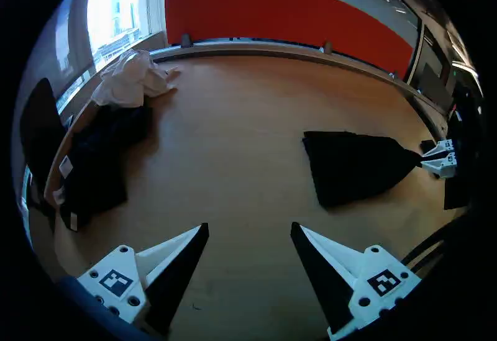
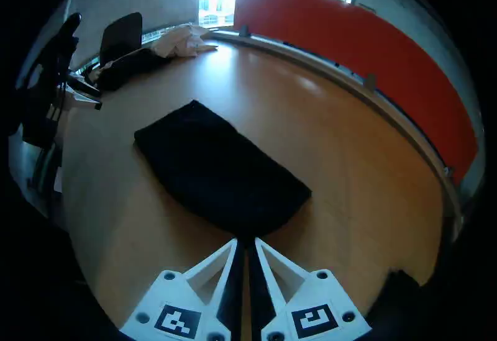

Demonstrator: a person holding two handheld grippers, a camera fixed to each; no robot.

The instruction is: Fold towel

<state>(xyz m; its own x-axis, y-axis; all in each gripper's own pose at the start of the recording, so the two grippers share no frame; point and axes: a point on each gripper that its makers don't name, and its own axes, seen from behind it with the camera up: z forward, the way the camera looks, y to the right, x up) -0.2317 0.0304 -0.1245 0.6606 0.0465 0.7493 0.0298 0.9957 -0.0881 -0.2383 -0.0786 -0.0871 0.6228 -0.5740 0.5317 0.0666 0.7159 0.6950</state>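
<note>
A black towel point(image 1: 354, 167) lies folded on the wooden table point(image 1: 236, 130), right of centre in the left gripper view. Its right end tapers to a point where my right gripper point(image 1: 438, 158) pinches it. In the right gripper view the towel point(image 2: 217, 167) stretches away from my right gripper point(image 2: 246, 243), whose fingers are shut on its near edge. My left gripper point(image 1: 248, 229) hovers open above bare wood, well short of the towel and to its left, with nothing between its fingers.
A crumpled white cloth point(image 1: 133, 80) and a dark heap of fabric point(image 1: 93, 161) lie at the table's far left. A red partition point(image 1: 279, 15) runs along the table's back edge. A dark chair point(image 2: 121, 33) stands by the window.
</note>
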